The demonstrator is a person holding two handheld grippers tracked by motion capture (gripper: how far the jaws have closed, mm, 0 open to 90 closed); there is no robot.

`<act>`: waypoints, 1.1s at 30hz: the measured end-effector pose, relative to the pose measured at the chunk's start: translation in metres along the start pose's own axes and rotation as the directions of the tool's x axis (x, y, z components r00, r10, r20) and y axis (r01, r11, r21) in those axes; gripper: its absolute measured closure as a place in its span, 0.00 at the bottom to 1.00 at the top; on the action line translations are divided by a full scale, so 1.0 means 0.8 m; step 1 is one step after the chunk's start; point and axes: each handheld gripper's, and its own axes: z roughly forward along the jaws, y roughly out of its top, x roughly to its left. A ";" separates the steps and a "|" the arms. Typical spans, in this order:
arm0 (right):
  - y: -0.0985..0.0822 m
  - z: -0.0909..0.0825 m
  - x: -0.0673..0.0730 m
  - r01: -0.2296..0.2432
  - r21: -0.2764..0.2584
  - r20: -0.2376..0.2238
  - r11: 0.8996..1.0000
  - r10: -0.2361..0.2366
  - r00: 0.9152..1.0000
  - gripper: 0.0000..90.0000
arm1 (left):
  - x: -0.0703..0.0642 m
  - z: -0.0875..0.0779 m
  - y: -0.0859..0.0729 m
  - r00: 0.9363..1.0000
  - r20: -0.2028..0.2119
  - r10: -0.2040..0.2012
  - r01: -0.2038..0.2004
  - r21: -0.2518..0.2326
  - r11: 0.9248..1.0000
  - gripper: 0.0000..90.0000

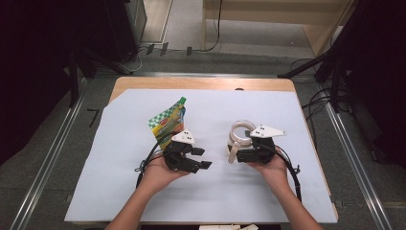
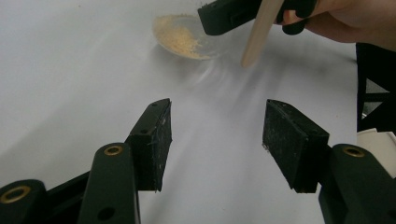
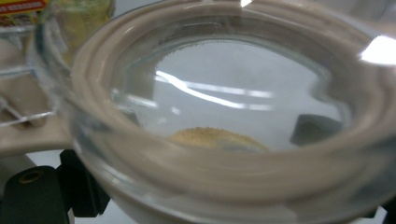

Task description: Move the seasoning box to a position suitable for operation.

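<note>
The left tool [image 2: 217,140] stood about half open with nothing between its jaws, cradled in an upturned palm just above the counter [image 1: 119,191]. The right tool [image 1: 238,154] gripped a wooden stick [image 1: 232,154], its hand level. The glass bowl [image 1: 242,132] (some tan powder inside) sat just beyond the right tool; a colourful pouch [image 1: 168,122] lay behind the left one.

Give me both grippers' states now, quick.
Left gripper: open, empty.
Right gripper: shut on wooden stick, beside glass bowl.

One glass bowl [image 1: 241,132], one wooden stick [image 1: 232,154], one green pouch [image 1: 168,121], two grippers
</note>
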 end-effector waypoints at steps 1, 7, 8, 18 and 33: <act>-0.001 0.000 0.003 0.000 -0.003 -0.006 1.000 0.000 1.000 0.14 | 0.000 -0.001 0.000 1.000 -0.001 0.001 -0.001 0.000 1.000 0.48; -0.006 0.004 0.020 0.024 0.015 -0.034 1.000 -0.023 0.999 0.14 | -0.001 -0.003 0.000 1.000 0.003 -0.004 0.004 -0.007 1.000 0.48; -0.007 0.004 0.022 0.023 0.016 -0.037 1.000 -0.022 0.999 0.14 | -0.001 -0.003 0.000 1.000 0.003 -0.004 0.004 -0.005 1.000 0.48; -0.014 0.013 0.042 0.044 0.032 -0.076 0.999 -0.042 0.996 0.14 | 0.001 -0.008 -0.001 1.000 0.000 -0.010 0.010 -0.011 1.000 0.48; -0.027 0.024 0.068 0.129 0.044 -0.078 0.991 -0.125 0.989 0.14 | 0.001 -0.009 -0.001 1.000 -0.002 -0.009 0.009 -0.010 1.000 0.48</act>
